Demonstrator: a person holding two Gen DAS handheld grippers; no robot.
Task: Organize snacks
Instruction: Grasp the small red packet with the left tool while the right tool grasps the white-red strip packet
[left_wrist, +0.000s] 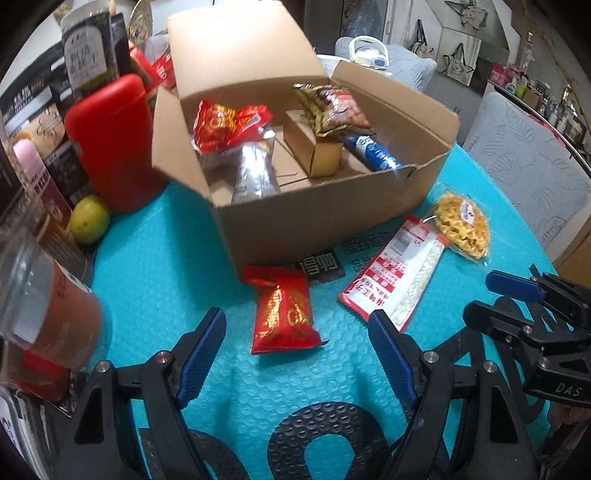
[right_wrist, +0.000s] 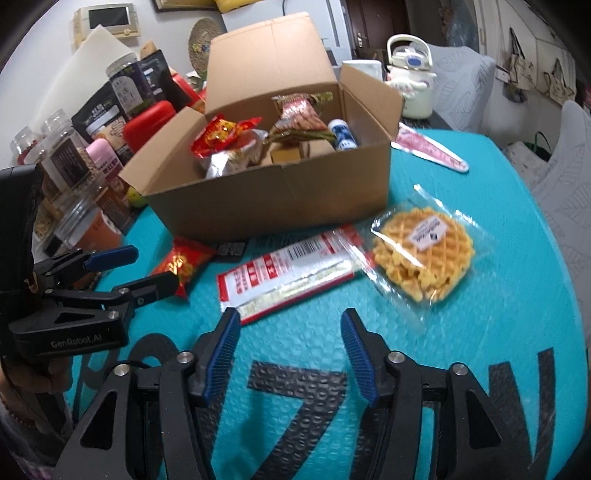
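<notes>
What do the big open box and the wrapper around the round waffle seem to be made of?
The box looks like plain brown corrugated cardboard: matte, with creased flaps. The waffle wrapper seems to be thin clear plastic film, glossy and crinkled, with the waffle showing through.

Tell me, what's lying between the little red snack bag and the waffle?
A long red-and-white packet lies flat on the teal mat between the red snack bag and the wrapped waffle. Both wrist views show it.

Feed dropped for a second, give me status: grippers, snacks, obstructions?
Left gripper open, right gripper open, both empty. Red snack packet, red-and-white packet, waffle outside cardboard box. Nothing blocking.
</notes>
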